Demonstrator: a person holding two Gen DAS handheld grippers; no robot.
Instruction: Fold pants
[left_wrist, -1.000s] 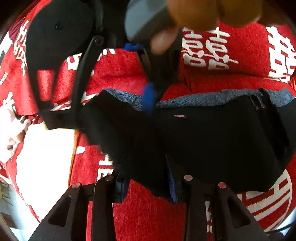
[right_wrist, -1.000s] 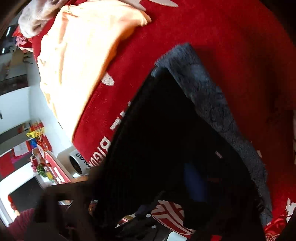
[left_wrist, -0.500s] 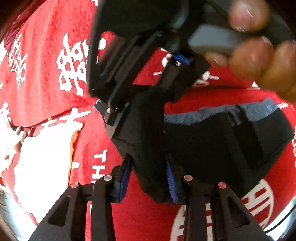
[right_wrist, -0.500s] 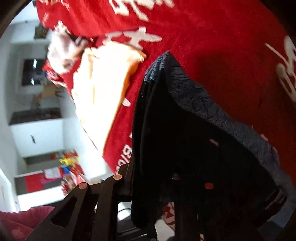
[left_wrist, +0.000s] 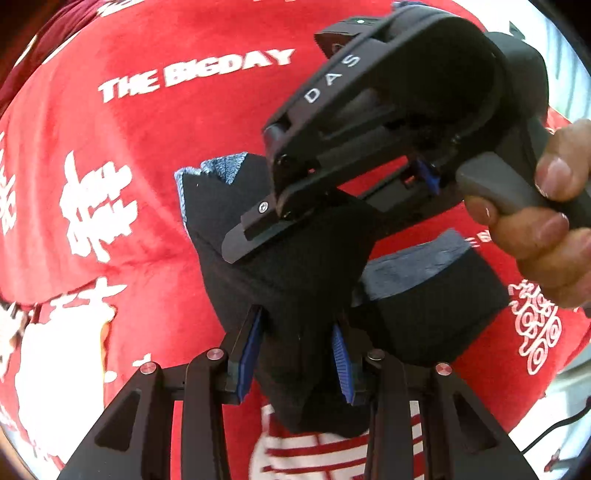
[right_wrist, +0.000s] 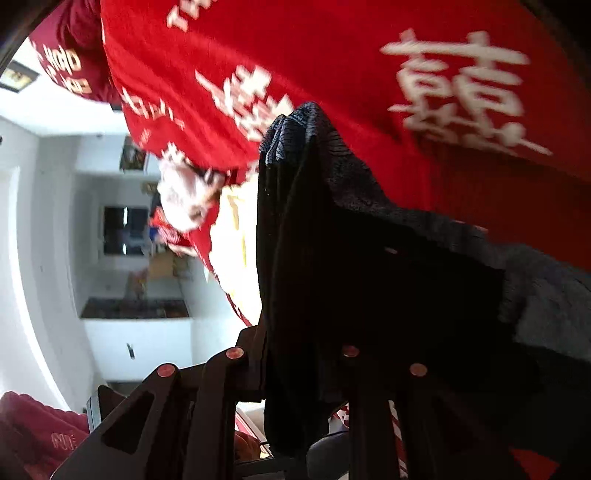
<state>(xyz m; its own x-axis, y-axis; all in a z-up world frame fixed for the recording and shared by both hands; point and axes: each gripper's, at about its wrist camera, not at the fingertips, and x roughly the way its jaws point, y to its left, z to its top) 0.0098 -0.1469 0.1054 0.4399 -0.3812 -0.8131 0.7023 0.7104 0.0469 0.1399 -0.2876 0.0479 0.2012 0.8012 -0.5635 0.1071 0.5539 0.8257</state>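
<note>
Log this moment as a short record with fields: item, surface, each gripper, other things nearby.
item: black pants with grey-blue lining, bunched and lifted off the cloth
surface: red cloth with white print
left gripper: blue-padded fingers on either side of a pants fold
right gripper: held in a hand, at the upper part of the pants; in its own view the fabric hides the fingers
nearby: pale garment on the cloth beside the pants

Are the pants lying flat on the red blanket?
No, the black pants hang bunched between both hand-held grippers, above the red blanket.
</note>
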